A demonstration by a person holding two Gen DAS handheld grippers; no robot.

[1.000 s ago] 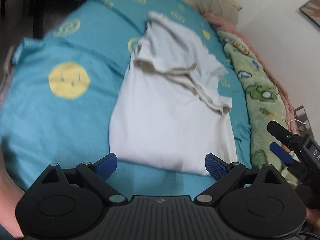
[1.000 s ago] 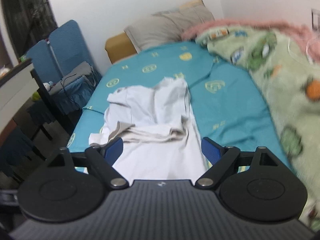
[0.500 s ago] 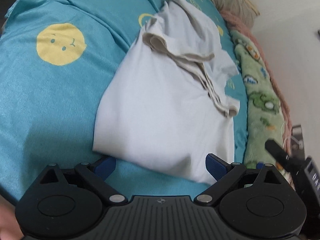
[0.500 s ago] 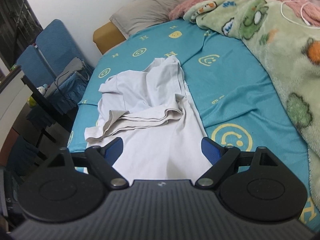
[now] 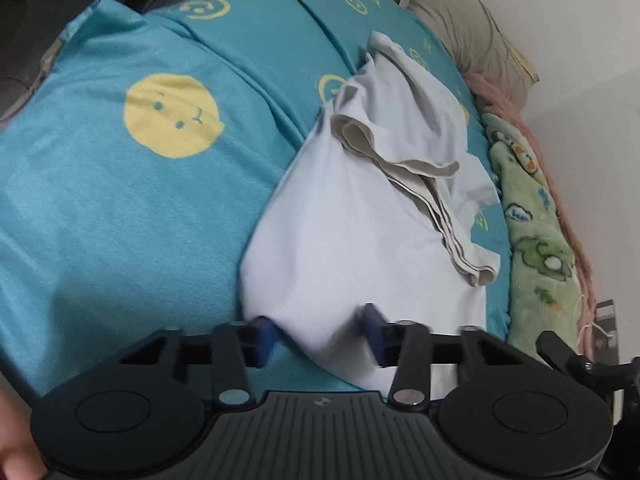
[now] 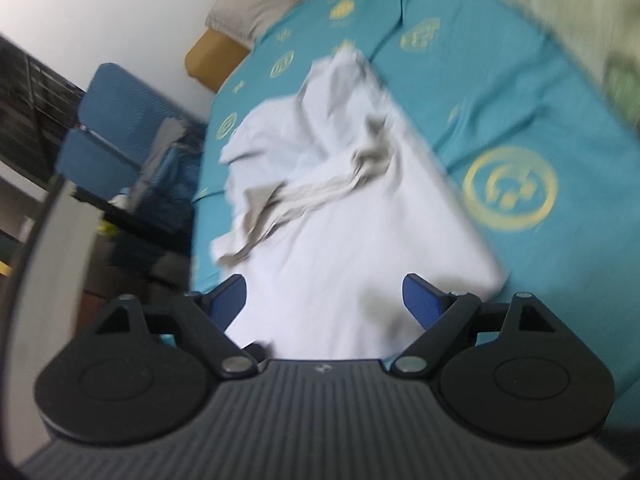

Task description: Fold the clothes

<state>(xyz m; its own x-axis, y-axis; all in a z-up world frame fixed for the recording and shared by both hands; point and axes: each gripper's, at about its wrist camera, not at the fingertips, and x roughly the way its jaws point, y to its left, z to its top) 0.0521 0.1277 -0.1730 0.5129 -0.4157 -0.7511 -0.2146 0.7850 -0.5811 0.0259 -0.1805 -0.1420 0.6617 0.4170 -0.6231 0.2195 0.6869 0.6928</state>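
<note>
A white T-shirt (image 5: 352, 248) lies partly folded on the teal bed sheet (image 5: 120, 220), its beige-edged sleeves and collar bunched across the middle. My left gripper (image 5: 318, 336) is at the shirt's near hem, its jaws half closed with a lobe of the white cloth between the blue pads (image 5: 264, 338), which still stand apart. In the right wrist view the same T-shirt (image 6: 352, 240) runs away from me. My right gripper (image 6: 326, 302) hovers open over its near edge, close to the near right corner. That view is blurred by motion.
A green cartoon blanket (image 5: 536, 248) with a pink edge lies along the wall side of the bed. A beige pillow (image 5: 468, 36) sits at the head. Blue chairs (image 6: 116, 120) with clothes and a dark desk stand beside the bed. The sheet's edge (image 5: 80, 20) drops off at the left.
My left gripper moved onto the shirt's near hem and its jaws narrowed around the cloth. My right gripper dropped lower and closer over the shirt's near edge, staying open.
</note>
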